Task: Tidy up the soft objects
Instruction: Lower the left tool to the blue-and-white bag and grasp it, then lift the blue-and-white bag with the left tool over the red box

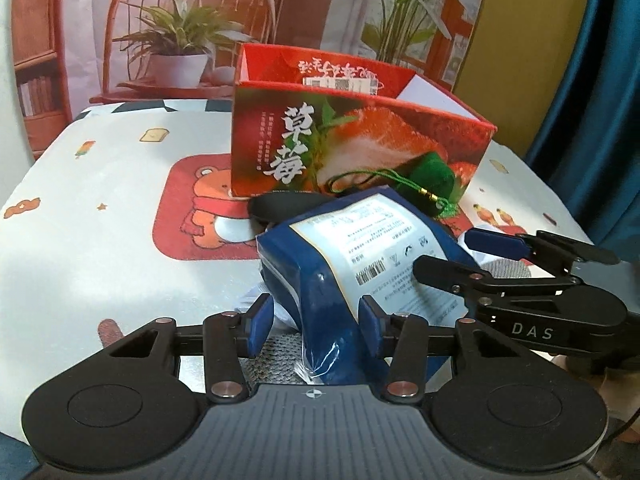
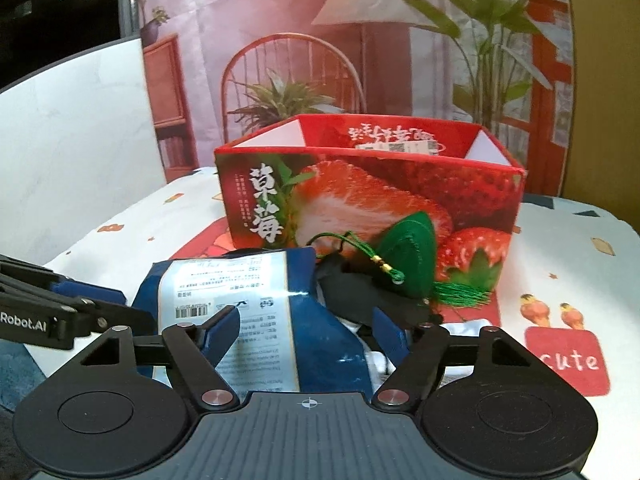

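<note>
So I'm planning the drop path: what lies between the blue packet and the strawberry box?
A black soft item and a green tasselled charm lie between blue packet and strawberry box; the right wrist view shows it best.

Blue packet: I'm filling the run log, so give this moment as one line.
blue packet on pile before strawberry box | left hand-held gripper astride its end | right hand-held gripper astride it | neither grip confirmed

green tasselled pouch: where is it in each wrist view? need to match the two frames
Left wrist: green tasselled pouch right of centre, against the strawberry box's lower right front, behind the blue packet.
Right wrist: pouch just right of centre, before the box.
Shared landmark: the white characters on the box front.
</note>
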Tool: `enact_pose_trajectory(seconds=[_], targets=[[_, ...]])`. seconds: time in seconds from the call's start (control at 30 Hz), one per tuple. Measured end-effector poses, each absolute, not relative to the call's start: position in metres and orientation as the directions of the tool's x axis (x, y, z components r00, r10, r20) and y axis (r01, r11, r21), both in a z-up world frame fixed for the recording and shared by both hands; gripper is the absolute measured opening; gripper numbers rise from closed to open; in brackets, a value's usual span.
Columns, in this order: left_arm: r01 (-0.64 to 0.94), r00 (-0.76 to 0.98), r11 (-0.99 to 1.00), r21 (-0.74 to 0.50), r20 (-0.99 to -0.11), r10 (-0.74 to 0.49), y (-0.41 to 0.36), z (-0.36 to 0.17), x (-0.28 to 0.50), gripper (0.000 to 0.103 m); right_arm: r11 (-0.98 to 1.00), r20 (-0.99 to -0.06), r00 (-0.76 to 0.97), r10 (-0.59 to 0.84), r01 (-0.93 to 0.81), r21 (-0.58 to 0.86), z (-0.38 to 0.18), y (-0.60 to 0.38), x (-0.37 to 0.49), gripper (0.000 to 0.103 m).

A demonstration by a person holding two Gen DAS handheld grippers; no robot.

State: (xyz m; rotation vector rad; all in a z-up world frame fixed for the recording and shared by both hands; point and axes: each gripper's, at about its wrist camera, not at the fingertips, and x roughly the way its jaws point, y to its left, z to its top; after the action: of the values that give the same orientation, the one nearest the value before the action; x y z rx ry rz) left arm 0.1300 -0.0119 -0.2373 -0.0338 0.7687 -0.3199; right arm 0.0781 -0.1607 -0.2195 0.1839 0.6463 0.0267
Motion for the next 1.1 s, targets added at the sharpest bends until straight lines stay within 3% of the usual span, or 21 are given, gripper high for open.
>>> enact_pose_trajectory(seconds=[0.1,0.17,0.2,0.3,0.5,0.7,0.93,1.1], targets=[[0.271,0.671,0.951,-0.150,-0.679,-0.298,-0.012,-0.242,0.132,0.049,0.984,-0.606,0.790,0.096,0.017,0.178,-0.225,-0.158,0.080,0.067],[0.257,0.671,0.951,-0.173,-0.676,-0.304,-0.011,-0.244,0.134,0.042,0.986,-0.609,0.788,0.093,0.012,0.166,-0.226,-0.157,0.078,0.062],[0.256,0.670,0.949,-0.183,-0.674,-0.311,-0.011,-0.243,0.136,0.036,0.985,-0.608,0.788,0.096,0.011,0.170,-0.227,-0.157,0.077,0.057],[0.254,0.669,0.950,-0.181,-0.677,-0.308,-0.014,-0.244,0.139,0.036,0.982,-0.613,0.784,0.101,0.021,0.188,-0.228,-0.160,0.076,0.045],[0.245,0.655,0.949,-0.196,-0.688,-0.311,-0.012,-0.248,0.144,0.038,0.982,-0.621,0.775,0.119,-0.001,0.186,-0.229,-0.163,0.086,0.053],[0.228,0.649,0.951,-0.211,-0.695,-0.310,-0.010,-0.253,0.150,0.038,0.982,-0.645,0.747,0.161,-0.054,0.182,-0.230,-0.161,0.102,0.052],[0.262,0.683,0.947,-0.185,-0.658,-0.317,-0.013,-0.244,0.143,0.031,0.980,-0.626,0.766,0.148,-0.029,0.196,-0.228,-0.163,0.093,0.024],[0.296,0.727,0.943,-0.152,-0.605,-0.326,-0.018,-0.228,0.136,0.031,0.978,-0.567,0.813,0.134,-0.018,0.206,-0.213,-0.169,0.080,0.020]])
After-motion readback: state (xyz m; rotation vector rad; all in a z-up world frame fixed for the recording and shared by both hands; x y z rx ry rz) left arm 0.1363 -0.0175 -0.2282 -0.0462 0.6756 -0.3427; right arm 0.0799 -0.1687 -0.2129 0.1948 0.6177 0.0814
